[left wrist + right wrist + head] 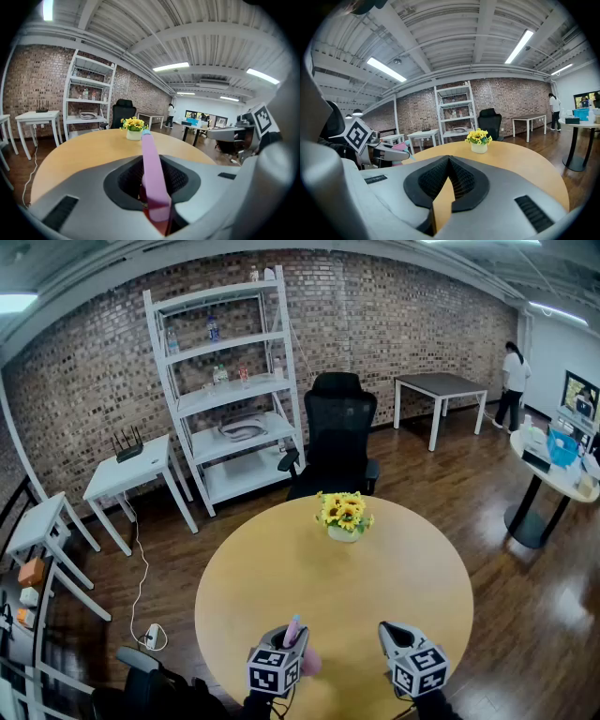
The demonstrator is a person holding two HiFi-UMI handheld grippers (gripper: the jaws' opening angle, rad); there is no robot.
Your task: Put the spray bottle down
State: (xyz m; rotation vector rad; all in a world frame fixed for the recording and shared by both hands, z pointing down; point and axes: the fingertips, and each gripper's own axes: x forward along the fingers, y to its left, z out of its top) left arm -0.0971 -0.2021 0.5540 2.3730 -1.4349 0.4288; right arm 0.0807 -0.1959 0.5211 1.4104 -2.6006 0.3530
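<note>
Pink spray bottle [152,168], lengthwise in left hand-held gripper [284,637], toward flowers [133,123]

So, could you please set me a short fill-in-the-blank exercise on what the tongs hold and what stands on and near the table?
1. The left tongs are shut on a ___ spray bottle.
2. The right tongs hold ___.
3. The pot on the round table holds ___ flowers.
4. Beyond the table stands a ___ office chair.

Missing words: pink; nothing; yellow; black.
</note>
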